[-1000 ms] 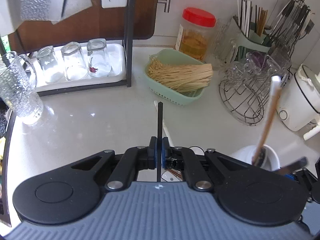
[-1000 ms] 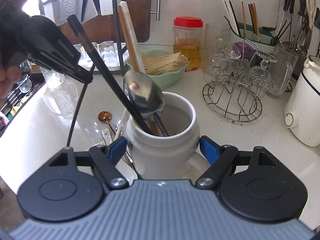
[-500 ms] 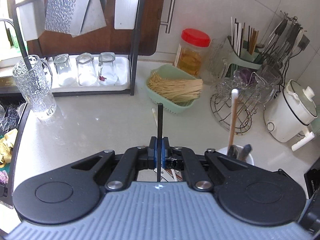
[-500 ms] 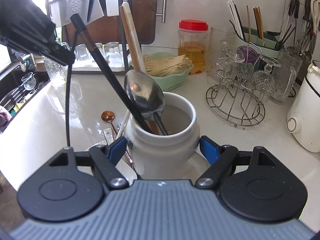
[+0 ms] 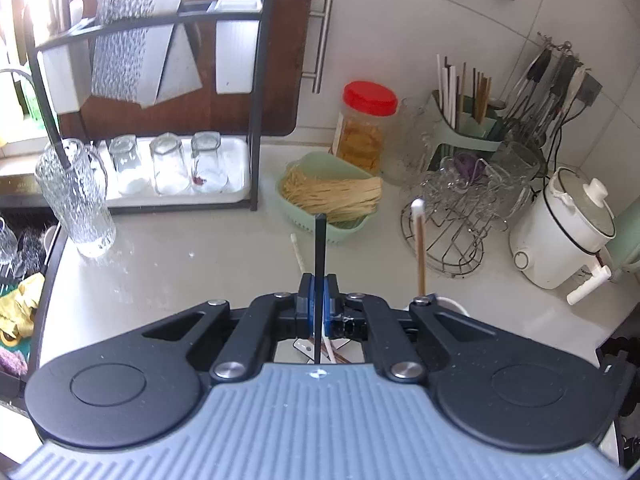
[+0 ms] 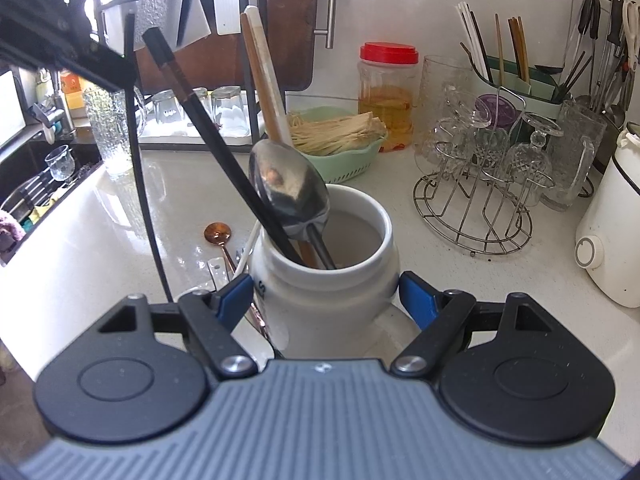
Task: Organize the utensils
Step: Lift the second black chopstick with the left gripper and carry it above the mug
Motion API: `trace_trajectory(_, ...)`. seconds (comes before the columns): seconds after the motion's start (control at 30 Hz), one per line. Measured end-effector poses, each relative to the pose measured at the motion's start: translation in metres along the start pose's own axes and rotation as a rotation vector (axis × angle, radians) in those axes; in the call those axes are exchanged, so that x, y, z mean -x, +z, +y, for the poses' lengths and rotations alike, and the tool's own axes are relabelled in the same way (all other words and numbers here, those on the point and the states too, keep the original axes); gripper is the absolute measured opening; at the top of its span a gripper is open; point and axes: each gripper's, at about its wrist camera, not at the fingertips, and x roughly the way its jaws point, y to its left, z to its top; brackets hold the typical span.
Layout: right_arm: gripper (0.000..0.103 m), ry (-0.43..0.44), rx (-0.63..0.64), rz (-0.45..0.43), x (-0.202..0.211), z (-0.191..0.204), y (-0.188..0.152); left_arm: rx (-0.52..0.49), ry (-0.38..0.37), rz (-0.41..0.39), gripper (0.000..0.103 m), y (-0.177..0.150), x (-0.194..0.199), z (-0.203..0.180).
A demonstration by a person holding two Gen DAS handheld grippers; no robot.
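Pale speckled counter (image 5: pixel 180 264) under white tiled wall (image 5: pixel 440 32); dark wooden cabinet door (image 5: pixel 280 60) with steel bar handle (image 5: pixel 322 46) behind black metal rack (image 5: pixel 256 112); sunk sink area (image 6: pixel 36 188) at left edge; strong daylight from bright window (image 5: pixel 24 20) at upper left, glaring off glass.

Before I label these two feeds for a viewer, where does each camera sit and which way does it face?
Left wrist: on the left claw, high above the counter, angled down toward the back wall; its own fingers pinch a black chopstick.
Right wrist: on the right claw, low, facing the back wall; its fingers flank the white jar; the left claw shows top left.
Shared: the red-lidded jar, green basket, wire glass rack.
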Motion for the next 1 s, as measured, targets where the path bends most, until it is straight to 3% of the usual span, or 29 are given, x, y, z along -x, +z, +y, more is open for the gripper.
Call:
trace_trajectory(0.33, 0.082, -0.003, -0.005, -0.006, 0.001, 0.001, -0.001, -0.05, -0.026, -0.028, 0.005, 0.018, 0.031, -0.02)
trace_trajectory(1.0, 0.082, -0.006, -0.007, -0.011, 0.001, 0.001, -0.002, -0.184, -0.01, -0.21, 0.005, 0.069, 0.105, -0.057)
